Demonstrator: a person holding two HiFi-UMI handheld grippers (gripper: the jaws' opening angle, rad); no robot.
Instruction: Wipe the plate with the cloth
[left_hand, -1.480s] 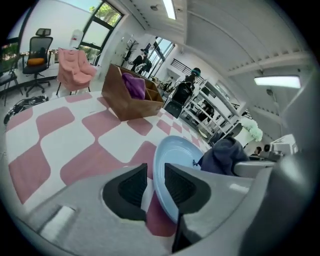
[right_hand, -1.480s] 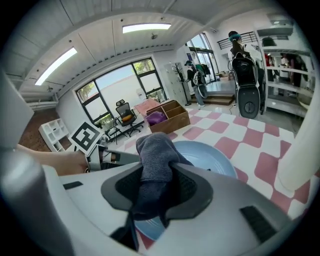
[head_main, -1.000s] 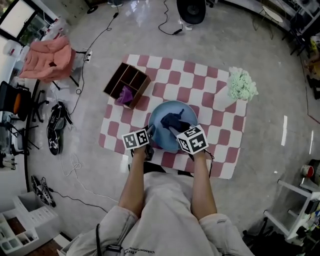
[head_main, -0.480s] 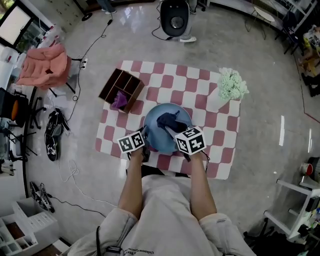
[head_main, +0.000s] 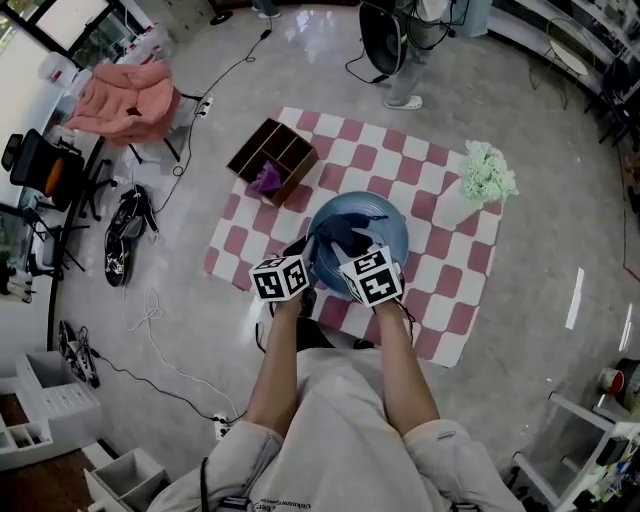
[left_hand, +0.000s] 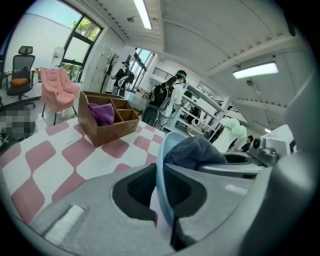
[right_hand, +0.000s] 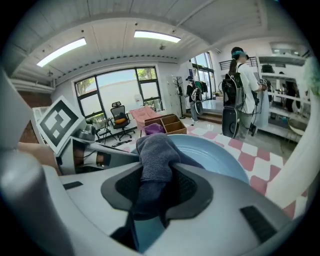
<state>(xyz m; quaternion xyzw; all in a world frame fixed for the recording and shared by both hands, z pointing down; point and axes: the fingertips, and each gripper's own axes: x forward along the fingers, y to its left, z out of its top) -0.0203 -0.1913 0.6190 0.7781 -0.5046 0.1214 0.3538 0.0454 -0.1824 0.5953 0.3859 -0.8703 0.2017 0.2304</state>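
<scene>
The left gripper (left_hand: 162, 195), its jaws having just been closing, pinches the plate (head_main: 385, 222) by its 8 o'clock rim. The right gripper (right_hand: 154, 192) clamps the cloth (right_hand: 155, 150), which rests on the plate face directly ahead, at 12 o'clock.

Checkered mat (head_main: 432, 160) on floor (head_main: 520, 90): wooden box (head_main: 276, 160), seemingly vase (head_main: 453, 209).

On the mat (head_main: 441, 272), a plate (head_main: 386, 214), cloth (head_main: 341, 236) on it, box (head_main: 274, 160) behind left, flowers (head_main: 487, 172) behind right
</scene>
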